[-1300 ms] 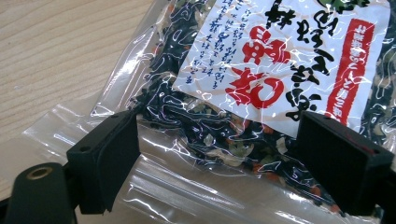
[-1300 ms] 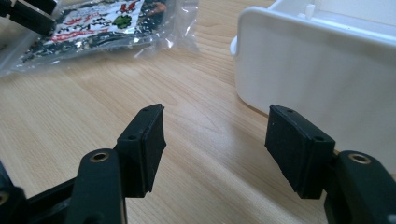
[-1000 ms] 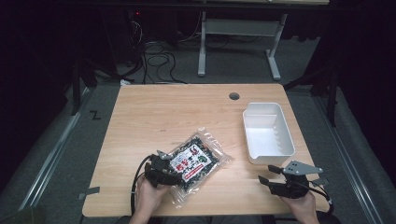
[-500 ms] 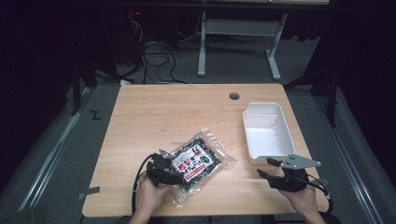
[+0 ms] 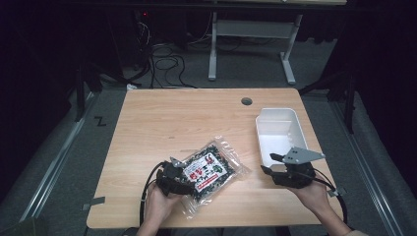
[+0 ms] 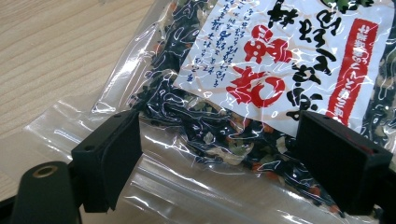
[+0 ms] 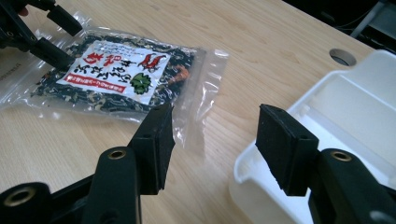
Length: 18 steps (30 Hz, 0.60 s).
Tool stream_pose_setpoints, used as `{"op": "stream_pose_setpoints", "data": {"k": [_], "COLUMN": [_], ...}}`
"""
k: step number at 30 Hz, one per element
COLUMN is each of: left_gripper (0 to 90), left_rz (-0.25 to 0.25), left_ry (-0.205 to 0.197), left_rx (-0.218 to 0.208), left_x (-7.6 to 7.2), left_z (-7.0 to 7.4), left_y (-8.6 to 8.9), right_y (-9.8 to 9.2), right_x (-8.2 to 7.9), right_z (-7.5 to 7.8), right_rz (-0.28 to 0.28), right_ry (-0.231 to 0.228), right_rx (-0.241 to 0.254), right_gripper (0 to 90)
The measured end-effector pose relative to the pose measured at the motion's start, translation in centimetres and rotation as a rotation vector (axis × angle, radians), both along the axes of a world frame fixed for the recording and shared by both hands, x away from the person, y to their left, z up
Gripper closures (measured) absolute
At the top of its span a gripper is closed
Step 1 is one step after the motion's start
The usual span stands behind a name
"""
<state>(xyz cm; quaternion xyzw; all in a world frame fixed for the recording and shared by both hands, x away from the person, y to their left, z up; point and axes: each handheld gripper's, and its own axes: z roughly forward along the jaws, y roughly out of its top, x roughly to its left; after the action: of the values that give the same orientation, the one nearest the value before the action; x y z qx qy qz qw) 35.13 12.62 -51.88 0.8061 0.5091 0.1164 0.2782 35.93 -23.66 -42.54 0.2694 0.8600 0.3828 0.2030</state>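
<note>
A clear bag of dark dried vegetables with a white and red label (image 5: 206,169) lies flat on the wooden table near its front edge. My left gripper (image 5: 184,178) is at the bag's near-left end, open, its jaws set wide over the bag (image 6: 261,70) without pressing it. My right gripper (image 5: 268,163) hovers above the table by the near-left corner of the white tray (image 5: 276,111). Its jaws have just been closing a little and remain open, with nothing between them (image 7: 215,122). The right gripper view has the bag (image 7: 121,74) at upper left, with the left gripper (image 7: 46,32) at its far end.
The white plastic tray (image 7: 355,93) holds nothing and sits at the table's right side. A round cable hole (image 5: 246,101) lies behind it. Bare wood (image 5: 187,118) spans the table's far half. Cables and desk legs are on the floor beyond.
My right gripper has risen and shifted toward the tray's near corner, its jaws a little narrower. The left gripper and the bag have stayed put.
</note>
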Motion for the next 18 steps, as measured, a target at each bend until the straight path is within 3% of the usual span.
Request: {"op": "stream_pose_setpoints", "data": {"k": [4,6,8,13,14,18], "left_gripper": [15.4,15.4,15.5,15.6,15.6,15.7], "left_rz": [-0.007,-0.01,-0.015,-0.033,-0.036,-0.043], "left_ry": [0.001,0.0,0.0,-0.003,0.006,0.01], "left_rx": [0.001,0.002,0.003,0.011,0.01,0.016], "left_x": [0.0,0.0,0.0,0.1,0.1,0.0], "left_z": [0.0,0.0,0.0,0.1,0.1,0.2], "left_y": [0.0,0.0,-0.1,-0.1,-0.1,-0.1], "right_y": [1.2,1.9,3.1,4.6,5.3,6.8], "right_x": [0.6,1.1,1.6,2.1,2.6,3.4], "right_z": [0.1,0.1,0.0,-0.1,-0.4,-0.9], "right_rz": [0.015,0.017,0.011,0.02,0.013,0.005], "right_ry": [0.006,0.019,0.059,0.088,0.126,0.161], "right_rx": [-0.004,-0.028,-0.042,-0.046,-0.06,-0.073], "right_gripper": [47.1,47.6,47.8,47.9,47.1,46.5]}}
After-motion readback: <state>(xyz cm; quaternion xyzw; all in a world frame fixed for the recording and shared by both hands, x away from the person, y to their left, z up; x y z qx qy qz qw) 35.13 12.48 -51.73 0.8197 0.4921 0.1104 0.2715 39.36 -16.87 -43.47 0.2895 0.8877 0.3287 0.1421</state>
